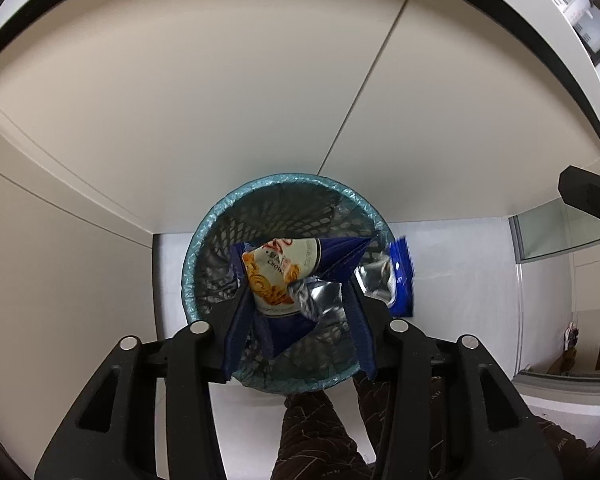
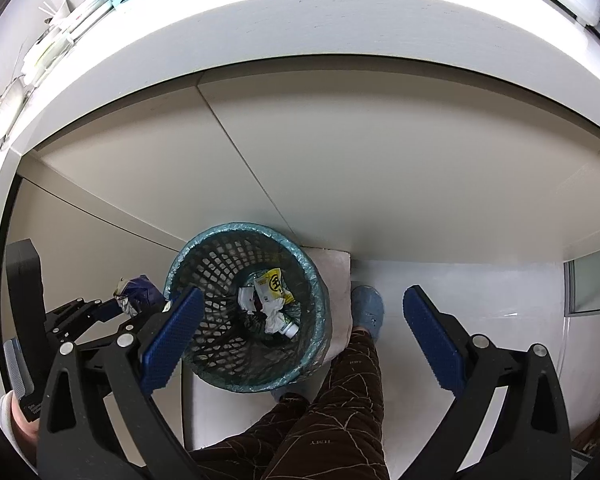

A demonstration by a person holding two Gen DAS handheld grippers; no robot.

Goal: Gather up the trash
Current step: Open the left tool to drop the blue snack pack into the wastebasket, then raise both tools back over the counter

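Blue snack wrapper [image 1: 300, 276] pinched between left gripper [image 1: 296, 292] jaws — above the bin [image 1: 204, 236].

Legible print on the snack wrapper and the trouser fabric

At centre of the left wrist view, the blue snack wrapper [image 1: 284, 276] shows the partial word "CROW"; its other print is unreadable. At bottom centre of the right wrist view, the trousers [image 2: 320, 432] bear small inverted lettering.

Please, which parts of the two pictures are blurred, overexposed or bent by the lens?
Left wrist view: the small blue wrapper beside the round black mesh bin is smeared by motion; cabinet edges bow. Right wrist view: the white countertop is overexposed and strongly curved; the trash inside the bin stays sharp.
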